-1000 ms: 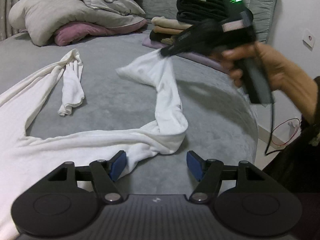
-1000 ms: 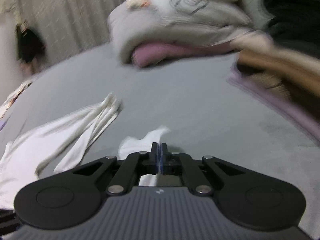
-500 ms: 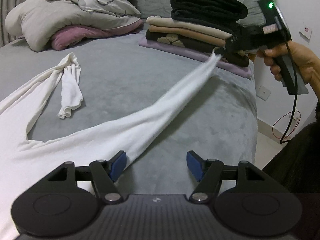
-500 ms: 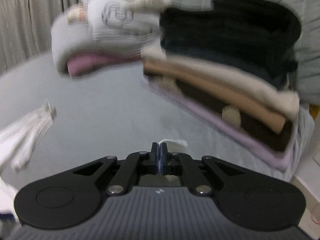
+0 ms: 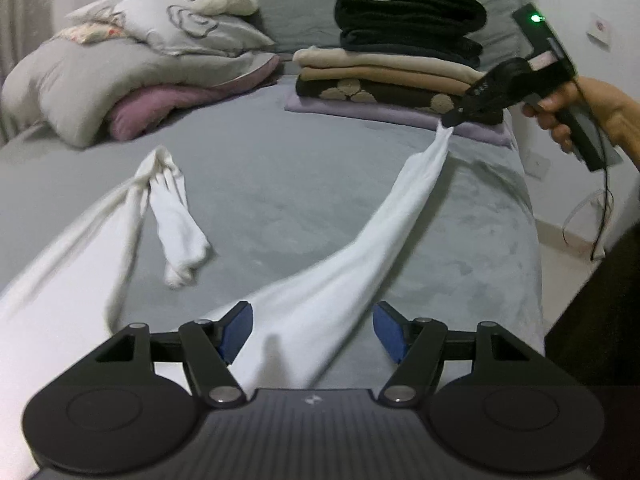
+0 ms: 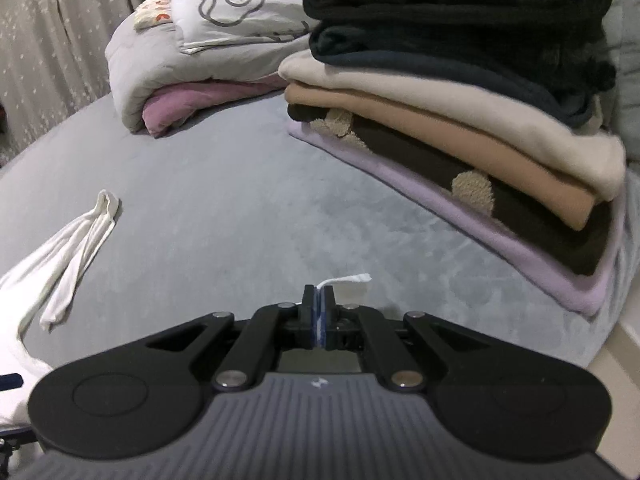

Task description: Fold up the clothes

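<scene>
Stretching across the grey bed (image 5: 280, 184), the white garment (image 5: 320, 300) fills the lower left of the left wrist view, and 1 long sleeve of it runs up toward the upper right of the frame. The end of this sleeve is clamped in the right gripper (image 5: 450, 120), which a hand (image 5: 592, 108) holds at the right edge of the picture, just in front of the pile of folded clothes (image 5: 400, 68). In the right wrist view the 2 fingers (image 6: 329, 308) of this gripper (image 6: 319, 312) are pressed together at the lower middle, and a small white tip of the sleeve sticks out above them to the right.

The left gripper (image 5: 312, 330) is at the bottom of its own view. Its blue fingers (image 5: 238, 330) stand apart, 1 at each side of the wide part of the sleeve; the left one is just beside the cloth, but I cannot tell if it touches, and the right one is clear of it. The other sleeve (image 5: 176, 220) lies bunched and twisted on the bed at the left centre of the frame.

The folded pile stands at the upper right of both views, with black pieces on top, beige ones below and a lilac one at the bottom. A grey pillow (image 5: 132, 68) with a pink one (image 5: 160, 108) under it lies at the upper left.
</scene>
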`<state>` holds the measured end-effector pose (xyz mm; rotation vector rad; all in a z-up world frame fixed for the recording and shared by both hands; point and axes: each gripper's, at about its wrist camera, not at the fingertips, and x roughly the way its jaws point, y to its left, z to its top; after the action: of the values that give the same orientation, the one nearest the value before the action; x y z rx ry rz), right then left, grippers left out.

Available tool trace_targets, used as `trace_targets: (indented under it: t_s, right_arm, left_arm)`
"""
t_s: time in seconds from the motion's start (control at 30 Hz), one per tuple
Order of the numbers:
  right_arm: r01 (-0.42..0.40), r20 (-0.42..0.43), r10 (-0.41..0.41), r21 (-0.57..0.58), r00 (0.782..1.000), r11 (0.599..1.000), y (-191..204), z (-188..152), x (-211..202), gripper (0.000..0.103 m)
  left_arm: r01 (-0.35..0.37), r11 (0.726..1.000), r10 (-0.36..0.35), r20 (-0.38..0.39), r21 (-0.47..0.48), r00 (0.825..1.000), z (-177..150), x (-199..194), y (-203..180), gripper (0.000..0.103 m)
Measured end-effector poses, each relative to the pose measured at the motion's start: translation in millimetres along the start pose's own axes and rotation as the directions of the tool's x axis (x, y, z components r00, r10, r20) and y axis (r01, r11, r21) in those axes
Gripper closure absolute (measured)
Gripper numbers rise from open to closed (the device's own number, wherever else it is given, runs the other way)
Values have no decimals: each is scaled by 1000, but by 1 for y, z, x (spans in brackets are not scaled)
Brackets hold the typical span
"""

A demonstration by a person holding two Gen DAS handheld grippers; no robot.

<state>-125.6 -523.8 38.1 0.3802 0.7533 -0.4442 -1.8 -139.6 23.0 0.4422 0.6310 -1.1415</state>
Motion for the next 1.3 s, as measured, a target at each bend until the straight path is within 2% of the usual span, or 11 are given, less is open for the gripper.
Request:
trace_targets:
  t_s: [0.13,0.23,0.43,0.47,0.5,0.67,0.83,1.1,1.2,1.27,1.3]
  right_arm:
    - [10,-15,-10,-22,1000,1000,6,2,15,101]
    - [11,-20,-11,-30,1000,1000,7,2,18,101]
    - [8,-31,-9,-31,999,1000,7,4,22,101]
    - [8,-36,-9,-27,999,1000,6,5,24,101]
    - [9,-41,-10,-24,999,1000,5,6,25,101]
    - [8,-34,-7,21,999,1000,3,14,32,101]
    - [10,-10,-10,41,1000,999,11,25,45,101]
    - [33,1,-33,66,999,997,23,32,83,101]
    - [53,-25,-51,85,998,995,16,32,84,92]
    - [61,-21,-60,90,998,994,9,31,79,79]
    - [64,-18,-63,93,998,994,7,30,78,79]
  left_arm:
    - [105,994,-105,-72,-16,992,13,9,36,41]
    - [123,992,-123,-127,-6,984,20,25,48,52]
    - [155,988,-144,-258,20,955,23,64,64,61]
    - [154,988,-145,-259,17,955,22,65,65,69]
    - [154,988,-148,-258,5,955,22,64,66,103]
    - [123,990,-131,-128,-70,983,18,45,76,102]
    - [-3,984,3,1,-180,1000,13,27,99,102]
    - [-173,957,171,-30,-235,985,8,46,109,102]
    - [-200,953,186,-83,-229,979,5,59,104,99]
    - [-219,948,204,-88,-233,975,4,58,102,92]
    - [-227,943,211,-89,-245,973,5,56,101,80]
